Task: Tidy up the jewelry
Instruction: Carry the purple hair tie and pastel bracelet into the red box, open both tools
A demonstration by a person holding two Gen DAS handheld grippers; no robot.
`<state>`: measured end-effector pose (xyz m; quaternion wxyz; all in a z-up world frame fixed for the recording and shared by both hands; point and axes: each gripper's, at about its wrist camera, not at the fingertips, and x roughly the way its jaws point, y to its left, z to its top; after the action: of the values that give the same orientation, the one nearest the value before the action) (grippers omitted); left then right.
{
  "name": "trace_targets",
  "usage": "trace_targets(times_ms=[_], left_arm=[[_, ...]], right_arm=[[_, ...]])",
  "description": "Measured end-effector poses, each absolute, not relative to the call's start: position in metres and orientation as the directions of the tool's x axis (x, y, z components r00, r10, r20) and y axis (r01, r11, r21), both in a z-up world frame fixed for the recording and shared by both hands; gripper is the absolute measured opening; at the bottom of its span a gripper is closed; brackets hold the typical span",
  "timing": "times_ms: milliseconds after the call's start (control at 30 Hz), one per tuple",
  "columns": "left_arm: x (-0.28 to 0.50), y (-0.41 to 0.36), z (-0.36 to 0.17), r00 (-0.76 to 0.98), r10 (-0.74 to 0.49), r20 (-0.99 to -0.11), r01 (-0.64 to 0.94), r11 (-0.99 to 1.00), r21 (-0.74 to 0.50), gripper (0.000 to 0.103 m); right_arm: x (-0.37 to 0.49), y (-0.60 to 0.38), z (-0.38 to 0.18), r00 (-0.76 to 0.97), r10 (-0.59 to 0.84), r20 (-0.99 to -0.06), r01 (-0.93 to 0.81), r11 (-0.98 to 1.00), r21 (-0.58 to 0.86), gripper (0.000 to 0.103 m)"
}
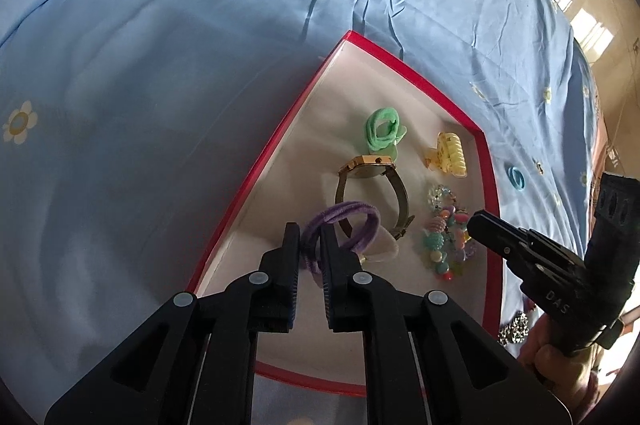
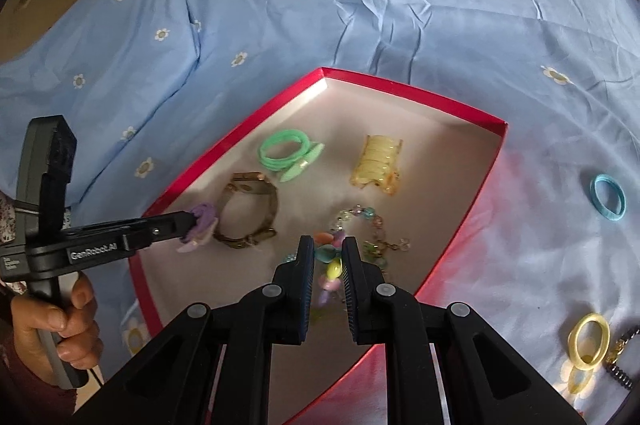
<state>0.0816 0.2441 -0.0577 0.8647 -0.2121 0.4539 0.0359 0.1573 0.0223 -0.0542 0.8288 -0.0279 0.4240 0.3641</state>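
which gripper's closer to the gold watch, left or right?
Left. The left gripper, shut on the purple hair tie, sits right beside the gold watch band. The right gripper is over the beaded bracelet, one item further from it.

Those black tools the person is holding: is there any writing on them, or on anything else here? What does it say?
"GenRobot.AI": white lettering on the side of the left tool, seen from the right wrist view.
"DAS": raised letters on the body of the right tool, seen from the left wrist view.
A small white label at the back of the left tool: too small to read.
No writing shows on the red box, the jewelry or the bedsheet.
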Motion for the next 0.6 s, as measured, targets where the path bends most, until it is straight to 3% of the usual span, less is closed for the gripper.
trace_targets(times_ms=[233,600], left_arm=[[0.0837,0.239,-0.0565,0.586,-0.13,-0.8,-0.243,0.913,-0.326,0.018],[0.0804,0.2366,-0.05,0.589,-0.11,-0.801,-0.246,0.919,-0.307,0.024]], right_arm=[[0.1595,0.0222,-0.0568,0.375,0.571,-0.73,-0.625,0.737,0.256,0.015],[0.1606,0.0209,-0.0554,0.365,0.579,-0.729,-0.619,0.736,0.275,0.02]])
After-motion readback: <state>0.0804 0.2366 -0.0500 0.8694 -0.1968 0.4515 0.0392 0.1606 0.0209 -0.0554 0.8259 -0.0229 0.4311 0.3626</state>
